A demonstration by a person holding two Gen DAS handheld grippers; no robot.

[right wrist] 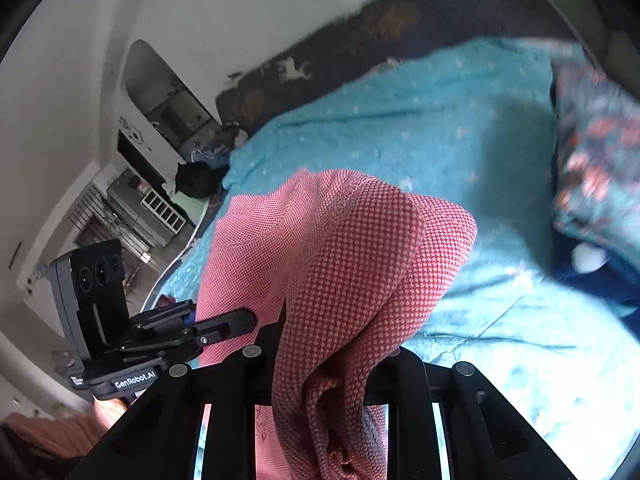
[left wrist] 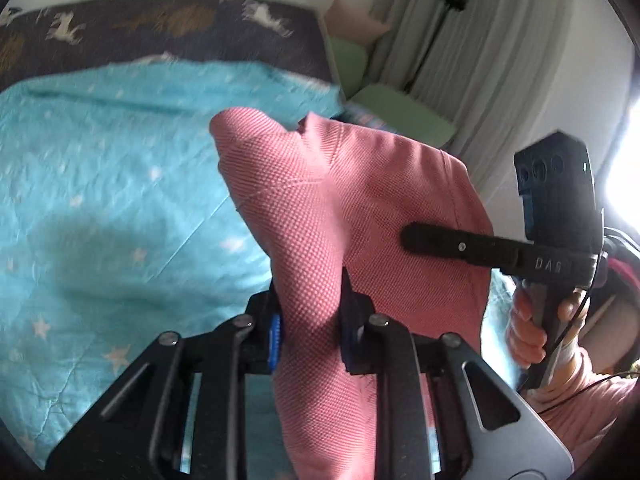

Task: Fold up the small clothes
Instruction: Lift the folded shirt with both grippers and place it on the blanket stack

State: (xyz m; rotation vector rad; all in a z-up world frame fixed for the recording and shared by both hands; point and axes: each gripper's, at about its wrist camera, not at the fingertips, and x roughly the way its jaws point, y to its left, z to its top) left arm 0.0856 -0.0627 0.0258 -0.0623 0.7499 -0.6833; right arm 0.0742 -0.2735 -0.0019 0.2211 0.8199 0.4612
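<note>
Two grippers hold one pink waffle-knit cotton garment [left wrist: 320, 208] up off the turquoise star-print bed quilt [left wrist: 100, 184]. Left gripper [left wrist: 310, 320] w/ jaws nearly closed, pinching a fold. Right gripper [right wrist: 332, 344] same, cloth bunched betw. jaws and draping over them.

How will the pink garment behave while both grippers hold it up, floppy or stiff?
Probably floppy: the pink garment bunches and drapes around the left gripper, holding no flat shape. Likely light, since a pinch in the right gripper carries its side. The coarse knit looks grippy, so slipping seems unlikely. Expect loose parts to sag toward the blue blanket.
</note>
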